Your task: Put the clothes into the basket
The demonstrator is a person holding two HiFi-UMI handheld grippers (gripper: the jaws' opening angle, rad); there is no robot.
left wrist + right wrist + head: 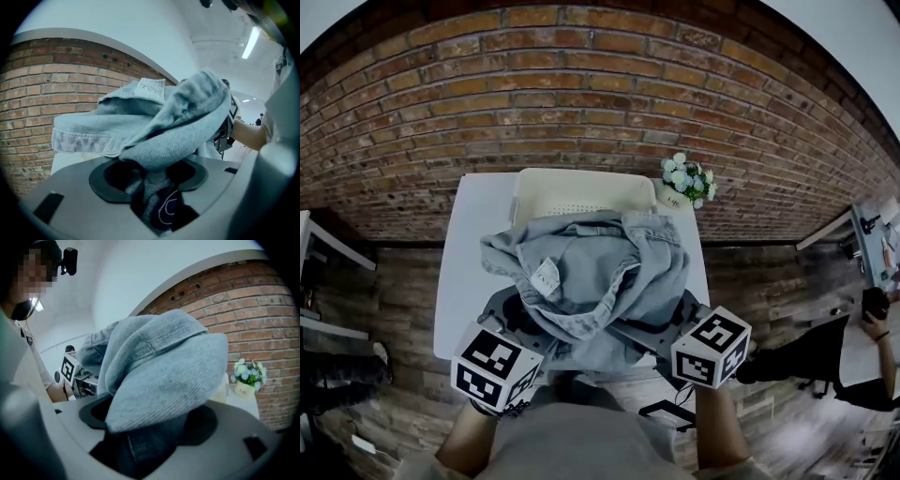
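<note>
**In mid frame, over the table (469,281): clothes (591,272) held up, basket (581,187) just behind**

L gripper (150,180) & R gripper (150,423) each pinch a thick bunch of the blue-grey cloth, jaws partway shut on it. The cloth hangs between them, long side going left-right. Basket sits right past it, upper middle, same reach for both hands. A small flower pot (684,183) stands at the basket's right, so mind it.

- Office-like workroom: brick wall (581,84), wood-plank floor (403,281).
- White table (459,272) with potted flowers (686,178).
- Desk (834,230) at the right, a person (877,328) beside it.
- Ceiling strip light (251,42).
</note>
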